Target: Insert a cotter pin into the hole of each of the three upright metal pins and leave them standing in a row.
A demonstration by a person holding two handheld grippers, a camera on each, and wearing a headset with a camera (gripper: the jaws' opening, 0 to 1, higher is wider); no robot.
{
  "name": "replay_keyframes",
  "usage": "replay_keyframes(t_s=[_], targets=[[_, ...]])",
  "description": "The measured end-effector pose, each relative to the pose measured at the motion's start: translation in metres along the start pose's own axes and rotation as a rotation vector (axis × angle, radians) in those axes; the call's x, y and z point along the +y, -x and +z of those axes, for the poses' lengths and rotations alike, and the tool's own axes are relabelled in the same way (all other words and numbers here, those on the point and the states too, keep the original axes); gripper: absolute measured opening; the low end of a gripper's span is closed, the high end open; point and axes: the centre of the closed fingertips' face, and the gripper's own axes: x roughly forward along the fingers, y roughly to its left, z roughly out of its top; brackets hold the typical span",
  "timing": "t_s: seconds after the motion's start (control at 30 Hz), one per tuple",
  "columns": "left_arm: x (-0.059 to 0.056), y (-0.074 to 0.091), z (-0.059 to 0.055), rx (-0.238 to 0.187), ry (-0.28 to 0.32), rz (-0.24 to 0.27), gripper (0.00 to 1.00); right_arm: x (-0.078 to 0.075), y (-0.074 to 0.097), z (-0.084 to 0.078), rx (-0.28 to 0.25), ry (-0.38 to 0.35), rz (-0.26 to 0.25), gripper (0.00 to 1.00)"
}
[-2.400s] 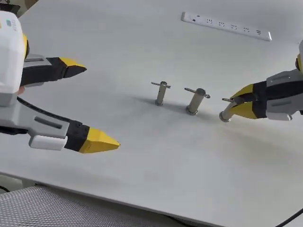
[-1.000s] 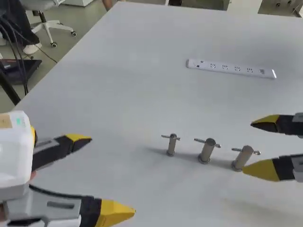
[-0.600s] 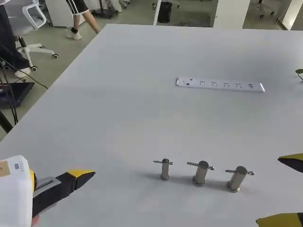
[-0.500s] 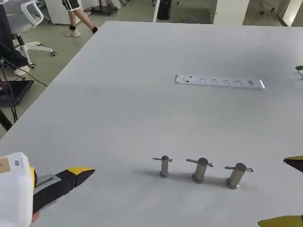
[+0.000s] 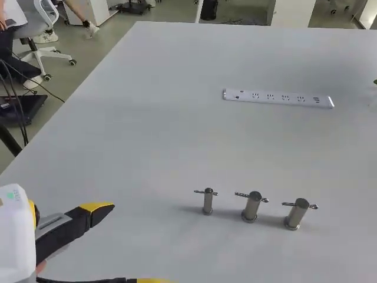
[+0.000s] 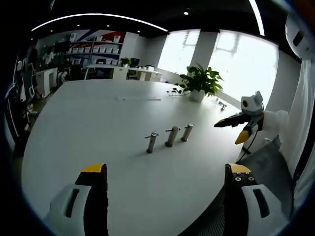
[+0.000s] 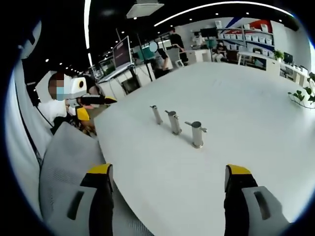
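Three short cylindrical steel pins (image 5: 252, 206) stand upright in a row on the pale grey tabletop (image 5: 147, 130), close to its near edge. Each has a thin wire cotter pin (image 5: 251, 196) crosswise through its head. A long white power strip (image 5: 278, 98) lies well beyond them. The left gripper (image 6: 166, 169) and the right gripper (image 7: 169, 170) hang well apart from the row, jaws spread wide and empty. The work looks finished. The danger now is a stray jaw tip or a jolt to the bench tipping a pin, since nothing steadies them. How deeply each cotter sits is too small to tell.
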Motion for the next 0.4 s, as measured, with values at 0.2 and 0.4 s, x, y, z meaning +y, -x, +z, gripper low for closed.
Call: replay_keyframes(t_s=[0.2, 0.4], targets=[[0.001, -0.003, -0.008, 0.026, 0.017, 0.009, 0.99, 0.005, -0.005, -0.006, 0.029, -0.014, 0.004, 0.93], [-0.001, -0.006, -0.015, 0.062, 0.011, 0.003, 0.99, 0.008, -0.008, -0.007, 0.046, -0.004, 0.003, 0.93]])
